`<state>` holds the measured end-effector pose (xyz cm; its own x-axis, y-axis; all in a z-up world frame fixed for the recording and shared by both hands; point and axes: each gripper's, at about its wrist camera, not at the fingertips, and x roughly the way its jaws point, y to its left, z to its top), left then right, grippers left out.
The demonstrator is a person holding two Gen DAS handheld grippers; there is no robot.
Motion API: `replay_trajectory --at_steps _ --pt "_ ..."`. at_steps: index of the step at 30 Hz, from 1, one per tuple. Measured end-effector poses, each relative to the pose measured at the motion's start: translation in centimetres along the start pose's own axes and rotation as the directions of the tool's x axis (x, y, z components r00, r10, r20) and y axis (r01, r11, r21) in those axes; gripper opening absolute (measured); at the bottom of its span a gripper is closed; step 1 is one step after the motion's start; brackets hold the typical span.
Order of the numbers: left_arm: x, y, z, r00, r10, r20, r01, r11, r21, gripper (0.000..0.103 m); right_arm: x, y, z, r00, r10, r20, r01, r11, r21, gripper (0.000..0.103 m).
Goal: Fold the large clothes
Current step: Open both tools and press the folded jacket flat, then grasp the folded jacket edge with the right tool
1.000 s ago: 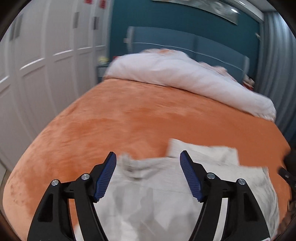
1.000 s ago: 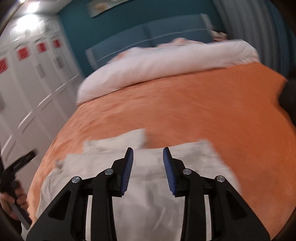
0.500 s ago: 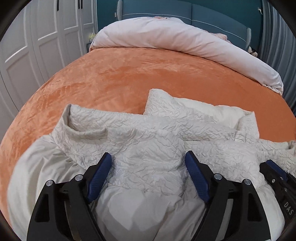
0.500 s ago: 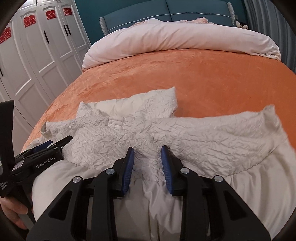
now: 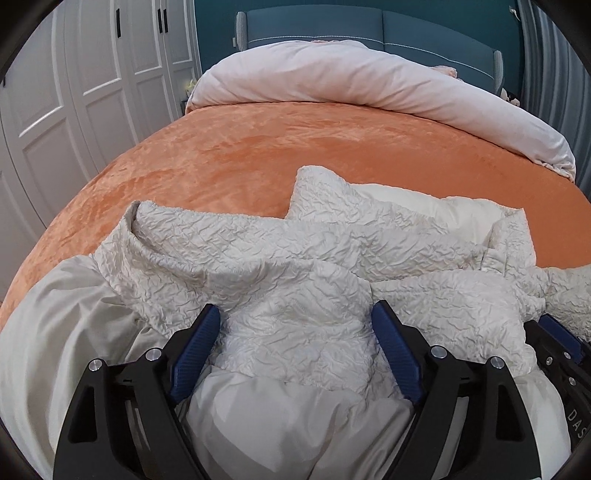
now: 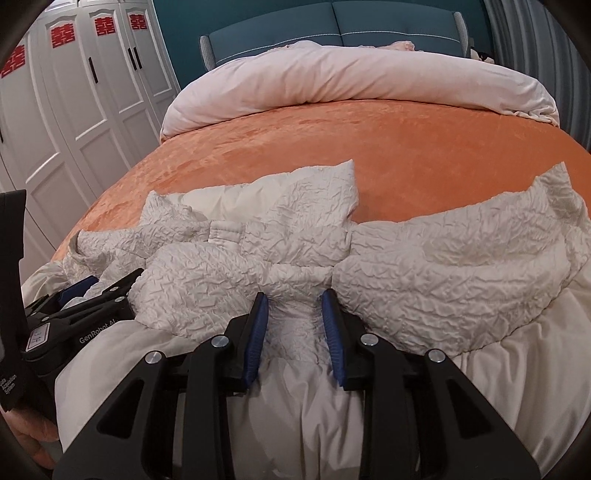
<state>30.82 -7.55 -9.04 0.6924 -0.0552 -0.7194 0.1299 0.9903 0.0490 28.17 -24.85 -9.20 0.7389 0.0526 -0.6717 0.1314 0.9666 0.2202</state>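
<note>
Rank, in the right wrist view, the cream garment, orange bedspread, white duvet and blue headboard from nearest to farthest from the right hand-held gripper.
1. Cream garment, between the right hand-held gripper's fingers.
2. Orange bedspread, beyond it.
3. White duvet, bunched further back.
4. Blue headboard, farthest back.

Bed (image 5: 258, 155) with orange cover; rolled pale duvet (image 5: 369, 81) at headboard end, crinkled cream garment (image 5: 295, 280) near foot.
</note>
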Motion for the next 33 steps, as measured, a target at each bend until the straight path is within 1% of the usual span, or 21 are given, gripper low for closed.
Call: replay_trajectory --at_steps 12,17,18,19,20,21,23,24,25,26,28,29,30,32,33 --pt "0.4 -0.7 -0.5 0.999 0.035 0.019 -0.035 0.999 0.012 0.083 0.7 0.1 -0.3 1.000 -0.015 0.019 0.015 1.000 -0.010 0.029" --pt "0.3 -0.7 -0.2 1.000 0.031 0.003 -0.031 0.999 0.012 0.082 0.8 0.1 0.1 1.000 -0.018 0.004 0.018 1.000 -0.012 0.029" --pt "0.0 -0.5 0.1 1.000 0.021 -0.004 -0.021 1.000 0.008 0.082 0.8 0.0 0.3 1.000 -0.013 -0.003 0.013 1.000 -0.008 0.029" --pt "-0.5 0.1 0.7 1.000 -0.004 -0.021 0.003 1.000 -0.005 0.082 0.5 -0.1 0.7 1.000 -0.006 -0.014 0.006 1.000 -0.002 0.029" --pt "-1.2 1.0 1.3 1.000 -0.015 -0.025 0.014 1.000 -0.021 0.081 -0.1 -0.3 1.5 1.000 0.004 -0.030 -0.004 1.000 0.009 0.028" --pt "-2.1 2.0 2.0 1.000 -0.010 -0.012 0.009 0.999 -0.040 0.081 -1.1 -0.6 2.1 1.000 0.011 -0.023 -0.011 1.000 0.017 0.029" --pt "-4.2 4.9 3.6 0.999 0.015 0.050 -0.011 0.997 -0.079 0.082 -4.4 -2.1 3.6 0.998 -0.005 0.065 0.003 1.000 0.029 0.030" --pt "-4.5 6.5 4.4 0.998 0.022 0.055 -0.016 0.995 -0.097 0.082 -5.5 -3.2 4.3 0.995 -0.021 0.093 0.017 0.999 0.040 0.030" --pt "-4.2 7.8 4.9 0.999 0.033 0.043 -0.028 0.993 -0.114 0.082 -6.1 -4.6 5.0 0.994 -0.046 0.094 0.041 0.997 0.058 0.030" --pt "-3.7 9.0 5.3 0.998 0.049 0.029 -0.045 0.991 -0.127 0.082 -6.1 -6.2 5.5 0.993 -0.082 0.081 0.076 0.994 0.076 0.030" --pt "-2.1 10.8 5.4 0.995 0.105 -0.001 -0.104 0.985 -0.134 0.082 -5.5 -8.9 5.6 0.986 -0.157 0.059 0.149 0.983 0.111 0.032" --pt "-0.5 11.8 5.1 0.989 0.142 -0.044 -0.147 0.981 -0.128 0.082 -4.6 -10.8 5.3 0.981 -0.192 0.024 0.187 0.972 0.141 0.032" --pt "0.6 12.4 4.7 0.988 0.137 -0.075 -0.146 0.980 -0.133 0.082 -3.9 -12.0 4.9 0.981 -0.196 -0.005 0.194 0.965 0.177 0.029" --pt "2.2 13.3 3.8 0.989 0.105 -0.107 -0.121 0.979 -0.164 0.084 -2.5 -13.9 3.7 0.987 -0.155 -0.034 0.158 0.956 0.248 0.029" --pt "2.6 13.4 3.4 0.988 0.107 -0.107 -0.124 0.978 -0.165 0.085 -2.1 -14.0 3.5 0.987 -0.157 -0.034 0.161 0.956 0.246 0.029"
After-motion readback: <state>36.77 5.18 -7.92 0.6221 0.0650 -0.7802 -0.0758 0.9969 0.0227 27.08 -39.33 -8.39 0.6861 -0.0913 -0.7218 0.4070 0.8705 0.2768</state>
